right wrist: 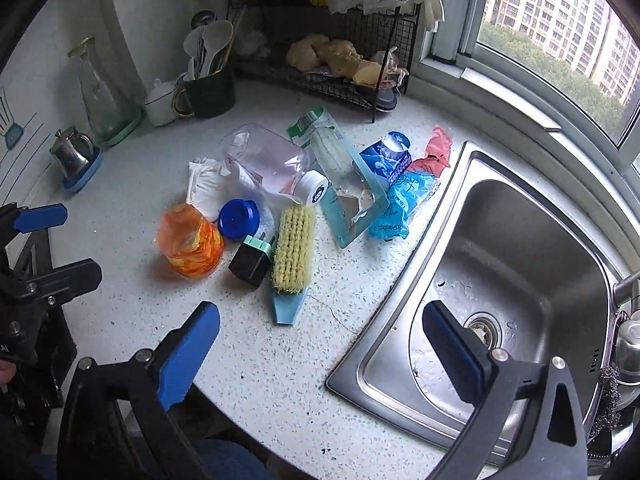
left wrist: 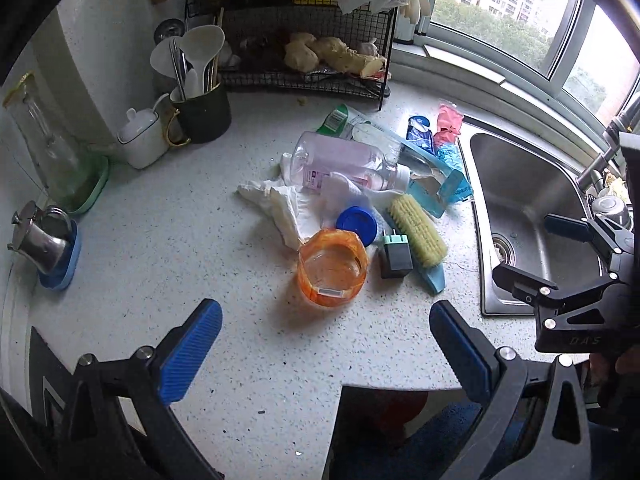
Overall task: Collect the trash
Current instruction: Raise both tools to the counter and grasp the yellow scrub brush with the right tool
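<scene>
Both the left gripper and right gripper stand released, empty. Ahead of the left jaws lies the orange plastic cup: probably light, thin-walled, crushable; best pinched across its rim.

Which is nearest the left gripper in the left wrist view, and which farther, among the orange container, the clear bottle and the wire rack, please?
From the left gripper:
1. Orange container, just ahead on the counter.
2. Clear bottle, lying mid-counter behind it.
3. Wire rack, at the back wall.
</scene>
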`<state>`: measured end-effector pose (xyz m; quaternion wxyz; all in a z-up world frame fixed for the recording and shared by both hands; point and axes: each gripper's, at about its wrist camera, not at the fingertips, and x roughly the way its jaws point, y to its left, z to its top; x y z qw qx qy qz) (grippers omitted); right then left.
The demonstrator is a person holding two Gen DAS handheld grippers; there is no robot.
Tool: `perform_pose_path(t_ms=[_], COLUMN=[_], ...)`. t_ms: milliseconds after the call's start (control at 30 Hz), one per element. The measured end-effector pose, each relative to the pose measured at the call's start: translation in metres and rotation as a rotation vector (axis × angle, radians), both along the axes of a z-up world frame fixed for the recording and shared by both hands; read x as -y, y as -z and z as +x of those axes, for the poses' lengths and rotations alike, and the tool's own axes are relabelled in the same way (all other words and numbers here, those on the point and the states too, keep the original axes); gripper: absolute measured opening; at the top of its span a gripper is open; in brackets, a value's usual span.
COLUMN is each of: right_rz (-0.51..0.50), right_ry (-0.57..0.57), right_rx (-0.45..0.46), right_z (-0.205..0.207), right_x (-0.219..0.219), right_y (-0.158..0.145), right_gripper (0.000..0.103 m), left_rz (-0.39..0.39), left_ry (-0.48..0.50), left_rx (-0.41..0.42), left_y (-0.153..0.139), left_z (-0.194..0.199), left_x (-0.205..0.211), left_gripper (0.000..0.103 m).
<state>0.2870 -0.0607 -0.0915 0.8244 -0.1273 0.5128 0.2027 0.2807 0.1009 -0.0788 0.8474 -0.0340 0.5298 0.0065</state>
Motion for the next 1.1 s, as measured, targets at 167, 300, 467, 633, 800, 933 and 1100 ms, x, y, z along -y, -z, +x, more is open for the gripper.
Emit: perform_pose_path(t_ms=[167, 300, 467, 633, 800, 933, 1100], right_rz=[-0.026, -0.086, -0.126, -0.159, -0.165, -0.137, -0.135], right_ry=[0.028, 0.021, 0.018, 0.011, 0.022, 0.02, 0.01], right_rx=[-0.11, -0.16, -0.22, -0.229, -0.224, -0.245, -0.24], right_z=[0.026, 0.037, 0.048, 0.054, 0.061, 0.068, 0.067], right_x=[-0.008, -0.019, -0.03, -0.04, -0.045, -0.053, -0.066], right_y=[0.029, 0.051, 0.075, 0.089, 0.093, 0.095, 0.093], right_gripper=[0.101, 0.101, 0.101, 0.101, 0.101, 0.099, 0.097], left_rz=[-0.019, -0.042, -0.075, -0.097, -0.108, -0.11, -0.131], left_ry=[0.017, 0.029, 0.059, 0.085, 0.1, 0.09, 0.085], left_rx=[-0.039, -0.068, -0.102, -0.124, -0.14, -0.155, -0.156], left_y=[0.022, 0.034, 0.047, 0.059, 0.066, 0.071, 0.074], left_z=[0.021, 0.031, 0.04, 0.045, 0.051, 0.053, 0.053], left_x=[-0.012, -0.019, -0.026, -0.028, -0.031, -0.037, -0.041], left_gripper=[0.103, 0.103, 0.103, 0.103, 0.103, 0.103, 0.103])
